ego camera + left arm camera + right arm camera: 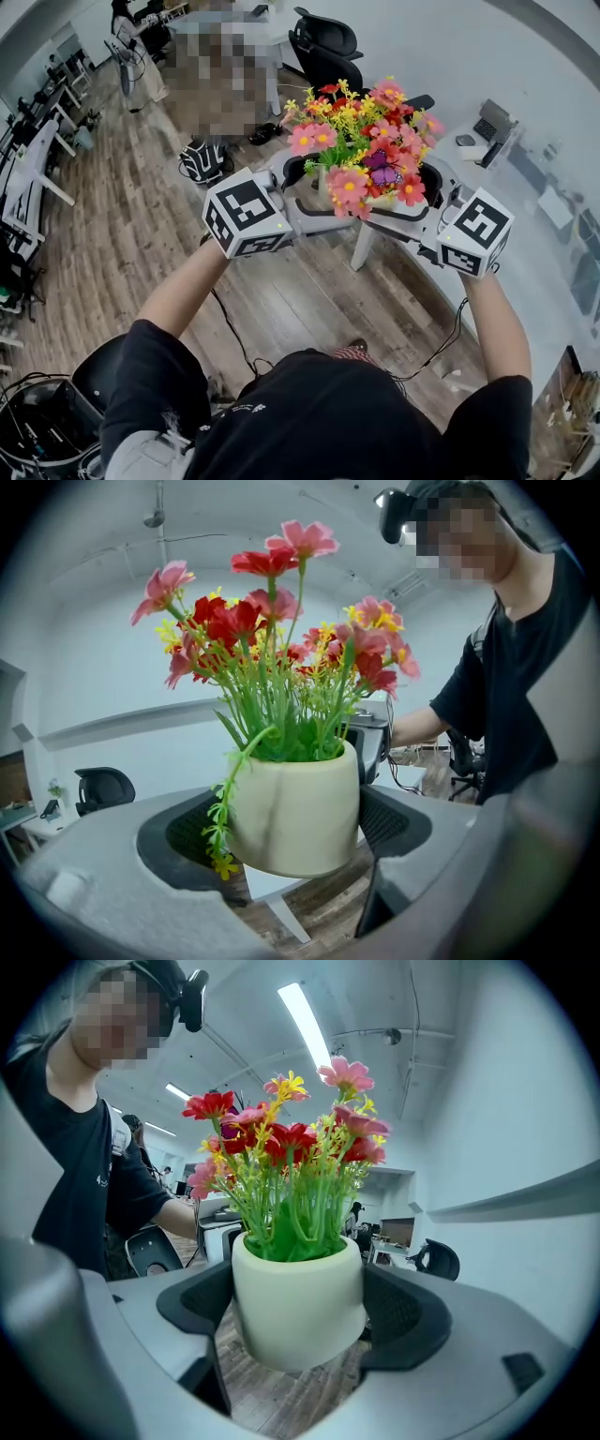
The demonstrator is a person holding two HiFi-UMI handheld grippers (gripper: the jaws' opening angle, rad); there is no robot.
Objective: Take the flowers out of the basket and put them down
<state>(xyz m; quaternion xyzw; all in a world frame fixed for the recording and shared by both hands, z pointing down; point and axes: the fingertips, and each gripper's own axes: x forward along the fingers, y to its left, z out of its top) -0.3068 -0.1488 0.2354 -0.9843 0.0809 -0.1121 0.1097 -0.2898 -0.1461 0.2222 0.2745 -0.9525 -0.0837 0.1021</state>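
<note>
Head view | we have left gripper (314, 199), right gripper (424, 208) clamped on round cream pot (392, 207) of pink-red artificial flowers (361, 131) | likely light, slick; grip pot, not stems.

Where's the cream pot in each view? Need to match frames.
Head view: pot right of centre, upper half, mostly hidden under the flowers.
Left gripper view: pot centre, lower half.
Right gripper view: pot centre, lower half.
Shared landmark: the flowers standing in it.
</note>
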